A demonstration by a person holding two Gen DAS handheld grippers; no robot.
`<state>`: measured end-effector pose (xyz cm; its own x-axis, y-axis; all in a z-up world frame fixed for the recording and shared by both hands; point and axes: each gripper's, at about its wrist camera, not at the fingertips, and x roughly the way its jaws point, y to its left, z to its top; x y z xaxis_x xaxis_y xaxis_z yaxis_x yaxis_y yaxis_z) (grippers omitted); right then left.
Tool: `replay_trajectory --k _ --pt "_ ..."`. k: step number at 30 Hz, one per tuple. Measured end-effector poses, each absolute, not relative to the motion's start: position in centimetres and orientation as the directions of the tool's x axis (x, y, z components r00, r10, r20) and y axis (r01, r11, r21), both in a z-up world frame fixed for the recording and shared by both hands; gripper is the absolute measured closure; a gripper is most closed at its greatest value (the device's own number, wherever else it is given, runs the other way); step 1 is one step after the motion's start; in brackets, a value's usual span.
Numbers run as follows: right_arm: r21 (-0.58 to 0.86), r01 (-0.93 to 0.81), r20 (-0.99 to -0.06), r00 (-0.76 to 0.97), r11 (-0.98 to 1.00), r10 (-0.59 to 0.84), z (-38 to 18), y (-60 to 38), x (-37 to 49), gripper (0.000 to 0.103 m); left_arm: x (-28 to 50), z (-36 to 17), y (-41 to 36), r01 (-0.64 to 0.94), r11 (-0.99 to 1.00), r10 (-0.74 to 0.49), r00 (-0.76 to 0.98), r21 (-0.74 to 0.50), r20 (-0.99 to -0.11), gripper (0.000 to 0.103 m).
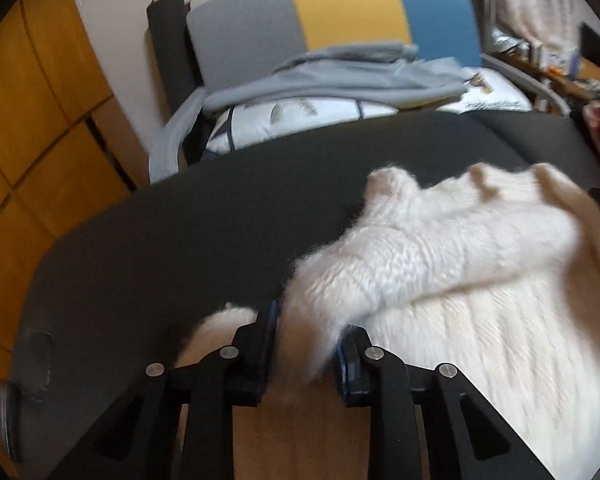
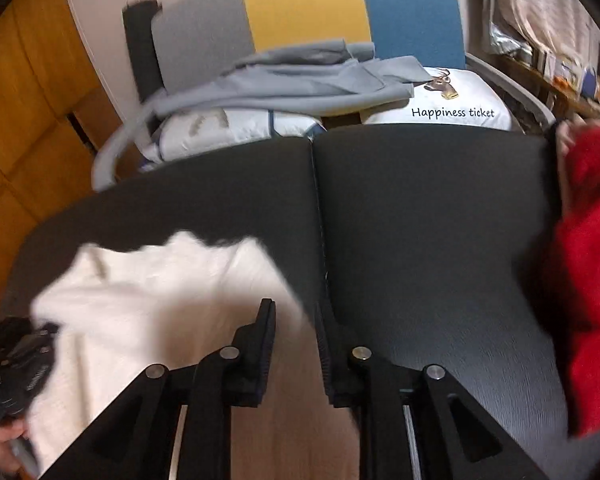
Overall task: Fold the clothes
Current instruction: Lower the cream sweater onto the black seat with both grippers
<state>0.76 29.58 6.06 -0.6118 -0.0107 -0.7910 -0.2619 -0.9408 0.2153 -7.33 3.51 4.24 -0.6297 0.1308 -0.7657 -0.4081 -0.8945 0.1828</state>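
A fluffy white knitted sweater (image 1: 480, 280) lies on the dark tabletop (image 1: 160, 248), spreading to the right and toward me in the left wrist view. One sleeve end droops between the fingers of my left gripper (image 1: 310, 340), whose jaws stand apart and loose around it. In the right wrist view the sweater (image 2: 160, 288) lies at the lower left, blurred. Its right edge runs down between the fingers of my right gripper (image 2: 296, 336), which stand apart without pinching it. A hand (image 2: 0, 448) shows at that view's bottom left corner.
A red garment (image 2: 588, 280) is heaped at the table's right edge. Beyond the far edge stands a chair with a grey, yellow and blue back (image 2: 304, 4), holding a grey garment (image 2: 300, 80) and white pillows (image 2: 452, 112). Wooden cabinets (image 1: 40, 120) are on the left.
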Motion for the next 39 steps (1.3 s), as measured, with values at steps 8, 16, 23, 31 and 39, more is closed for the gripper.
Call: replay_trajectory --k 8,16,23,31,39 --pt "0.323 -0.194 -0.778 -0.611 -0.926 -0.143 8.5 29.0 16.4 0.079 1.7 8.1 -3.8 -0.306 -0.946 0.132 -0.670 0.110 -0.731 0.034" --pt "0.330 -0.040 -0.864 -0.415 -0.943 -0.285 7.4 23.1 24.5 0.077 8.4 4.8 -5.8 -0.186 -0.935 -0.112 -0.652 0.301 -0.750 0.034" --pt "0.145 0.082 -0.918 -0.360 -0.986 -0.165 5.4 17.1 24.2 0.073 7.8 2.9 -8.3 -0.082 -0.990 -0.048 -0.581 0.117 -0.813 0.023" --pt "0.111 0.056 -0.907 -0.403 -0.992 -0.124 6.1 18.0 25.6 0.092 9.3 5.3 -9.4 -0.129 -0.987 0.158 -0.635 -0.098 -0.756 0.017" --pt "0.074 -0.087 -0.873 -0.487 -0.993 -0.023 10.4 25.7 24.3 0.093 8.7 3.4 -7.2 -0.193 -0.968 -0.009 -0.619 0.163 -0.785 0.013"
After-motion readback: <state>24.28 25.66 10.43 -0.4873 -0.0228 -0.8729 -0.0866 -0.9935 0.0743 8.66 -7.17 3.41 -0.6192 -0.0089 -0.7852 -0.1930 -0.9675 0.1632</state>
